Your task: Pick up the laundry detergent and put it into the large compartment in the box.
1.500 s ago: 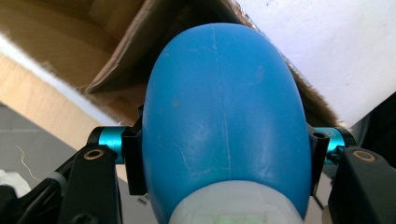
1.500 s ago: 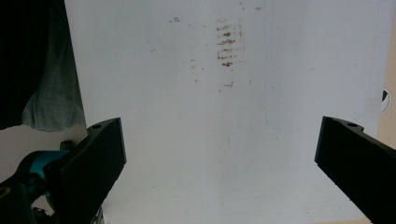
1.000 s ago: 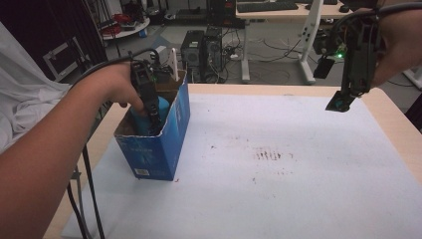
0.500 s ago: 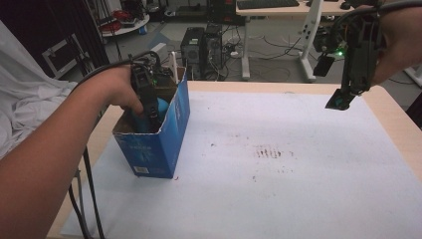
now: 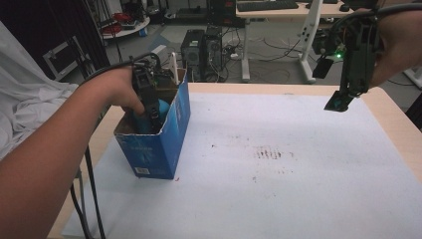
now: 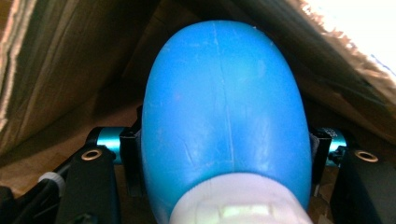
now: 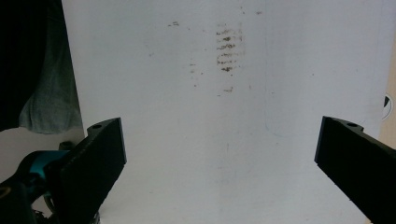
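Down in the blue box [image 5: 159, 139] the left claw [image 6: 224, 144] pinches a smooth blue bottle [image 6: 224, 102] with a white cap, the right claw [image 7: 219, 158] spread empty above the stained worktop [image 7: 224, 60].

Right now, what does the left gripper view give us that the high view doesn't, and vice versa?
Left gripper view: the two jaws pressed against both sides of the blue rounded object, its white end nearest the camera, brown cardboard inner walls around it.

High view: the blue box standing on the white sheet, the left gripper reaching down into it, and the right gripper held raised over the table's far right.

Both: the blue object inside the box.
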A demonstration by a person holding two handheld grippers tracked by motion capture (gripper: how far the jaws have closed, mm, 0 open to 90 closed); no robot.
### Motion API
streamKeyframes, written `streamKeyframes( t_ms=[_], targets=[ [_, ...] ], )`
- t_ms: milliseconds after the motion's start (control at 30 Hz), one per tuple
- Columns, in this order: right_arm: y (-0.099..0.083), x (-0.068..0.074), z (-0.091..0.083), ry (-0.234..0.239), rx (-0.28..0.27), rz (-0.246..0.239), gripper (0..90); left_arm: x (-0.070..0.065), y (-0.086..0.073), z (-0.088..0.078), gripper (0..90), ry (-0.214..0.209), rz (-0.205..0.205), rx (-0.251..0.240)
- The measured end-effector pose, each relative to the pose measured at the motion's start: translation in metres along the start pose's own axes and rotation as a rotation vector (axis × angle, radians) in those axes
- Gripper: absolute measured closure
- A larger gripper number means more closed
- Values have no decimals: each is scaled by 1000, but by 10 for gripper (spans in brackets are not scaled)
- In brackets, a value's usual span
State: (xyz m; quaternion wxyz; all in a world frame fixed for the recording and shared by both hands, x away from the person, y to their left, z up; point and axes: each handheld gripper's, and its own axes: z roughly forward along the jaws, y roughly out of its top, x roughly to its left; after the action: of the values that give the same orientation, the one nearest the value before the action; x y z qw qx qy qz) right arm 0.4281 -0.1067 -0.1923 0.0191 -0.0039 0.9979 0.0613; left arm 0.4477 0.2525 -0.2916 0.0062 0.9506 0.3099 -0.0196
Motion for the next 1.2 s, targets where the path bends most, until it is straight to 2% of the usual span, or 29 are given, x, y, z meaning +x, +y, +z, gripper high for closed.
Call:
streamKeyframes(
  t_ms=[400,767,1200],
  targets=[
    [-2,1,-1,-4,-3,4,10,-3,0,-8,306,16,3,-9],
    [-2,2,-2,-7,-4,0,11,-4,-4,-15,266,24,1,4],
    [-1,4,-4,-7,-15,-8,10,-8,-11,-35,234,36,0,18]
  ],
)
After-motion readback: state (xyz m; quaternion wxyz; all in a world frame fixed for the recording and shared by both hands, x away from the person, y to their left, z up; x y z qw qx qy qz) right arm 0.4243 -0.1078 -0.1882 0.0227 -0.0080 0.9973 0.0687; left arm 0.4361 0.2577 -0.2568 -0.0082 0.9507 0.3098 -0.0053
